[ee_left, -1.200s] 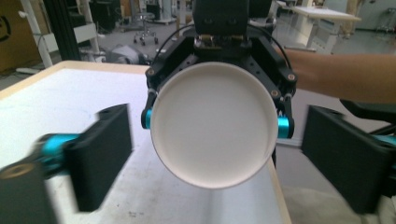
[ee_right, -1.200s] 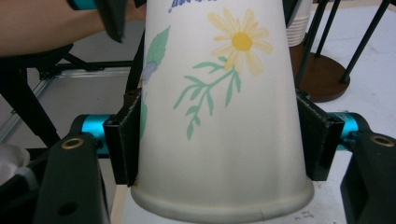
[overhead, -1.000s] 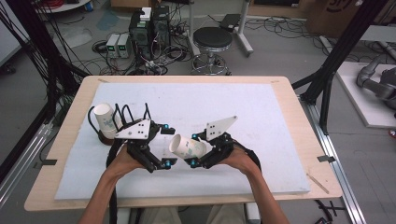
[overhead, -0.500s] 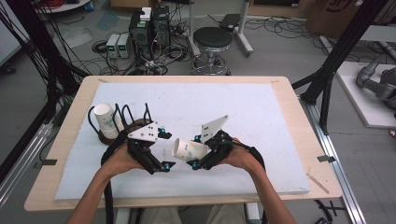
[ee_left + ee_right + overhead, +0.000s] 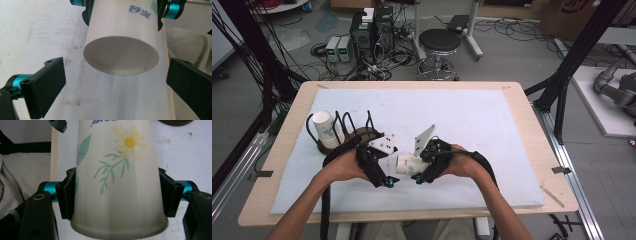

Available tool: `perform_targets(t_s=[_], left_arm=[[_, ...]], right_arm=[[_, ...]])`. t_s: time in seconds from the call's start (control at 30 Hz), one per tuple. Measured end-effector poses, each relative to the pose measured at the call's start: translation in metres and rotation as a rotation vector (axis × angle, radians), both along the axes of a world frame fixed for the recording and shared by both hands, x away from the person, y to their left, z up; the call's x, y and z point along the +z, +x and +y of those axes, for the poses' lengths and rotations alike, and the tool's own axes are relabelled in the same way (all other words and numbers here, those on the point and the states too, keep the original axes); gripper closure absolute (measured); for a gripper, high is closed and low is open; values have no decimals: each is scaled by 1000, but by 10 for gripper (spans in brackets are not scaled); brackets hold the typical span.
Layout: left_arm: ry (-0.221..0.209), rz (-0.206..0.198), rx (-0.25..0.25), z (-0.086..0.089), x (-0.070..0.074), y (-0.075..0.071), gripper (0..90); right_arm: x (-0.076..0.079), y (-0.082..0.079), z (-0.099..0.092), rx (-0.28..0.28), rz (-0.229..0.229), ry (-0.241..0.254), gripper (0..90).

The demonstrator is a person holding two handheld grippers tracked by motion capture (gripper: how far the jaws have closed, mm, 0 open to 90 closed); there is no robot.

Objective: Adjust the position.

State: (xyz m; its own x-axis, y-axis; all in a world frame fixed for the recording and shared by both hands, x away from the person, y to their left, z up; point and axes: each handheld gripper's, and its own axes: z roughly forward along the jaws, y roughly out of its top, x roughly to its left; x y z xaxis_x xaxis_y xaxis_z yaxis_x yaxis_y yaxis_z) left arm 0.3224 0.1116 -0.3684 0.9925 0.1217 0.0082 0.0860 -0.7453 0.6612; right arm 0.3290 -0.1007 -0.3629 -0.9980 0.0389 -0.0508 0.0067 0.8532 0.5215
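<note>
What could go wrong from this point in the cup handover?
1. The right gripper squeezes the flower-printed white paper cup near its rim; more pressure may crumple the thin wall.
2. The left gripper has fingers open, clear of the cup's base; releasing the right first would likely drop it onto the white foam mat.

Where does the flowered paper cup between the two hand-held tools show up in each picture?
High view: paper cup lies sideways between both grippers, low centre.
Left gripper view: its closed base faces the camera, upper middle.
Right gripper view: centre, clamped.
Shared landmark: white mat.
</note>
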Motion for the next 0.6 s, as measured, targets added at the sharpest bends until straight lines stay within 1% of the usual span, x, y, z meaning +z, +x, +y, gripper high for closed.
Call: perform_targets(t_s=[0.07,0.13,0.27,0.3,0.47,0.57,0.6], left_arm=[[17,-1,-2,0,1,1,25],[35,-3,-2,-1,1,2,25],[33,3,-5,-2,0,3,25],[40,4,-9,-3,0,3,25],[43,11,-33,-12,-3,6,25],[55,10,-44,-16,-3,7,26],[49,15,-47,-17,-3,8,54]], right_arm=[[1,0,2,-7,11,-25,296],[1,0,3,-7,6,-36,296],[2,1,5,-2,10,-39,296],[2,1,6,-1,12,-42,296],[0,1,8,8,20,-46,296],[0,1,9,11,20,-44,296],[0,1,10,12,23,-45,296]])
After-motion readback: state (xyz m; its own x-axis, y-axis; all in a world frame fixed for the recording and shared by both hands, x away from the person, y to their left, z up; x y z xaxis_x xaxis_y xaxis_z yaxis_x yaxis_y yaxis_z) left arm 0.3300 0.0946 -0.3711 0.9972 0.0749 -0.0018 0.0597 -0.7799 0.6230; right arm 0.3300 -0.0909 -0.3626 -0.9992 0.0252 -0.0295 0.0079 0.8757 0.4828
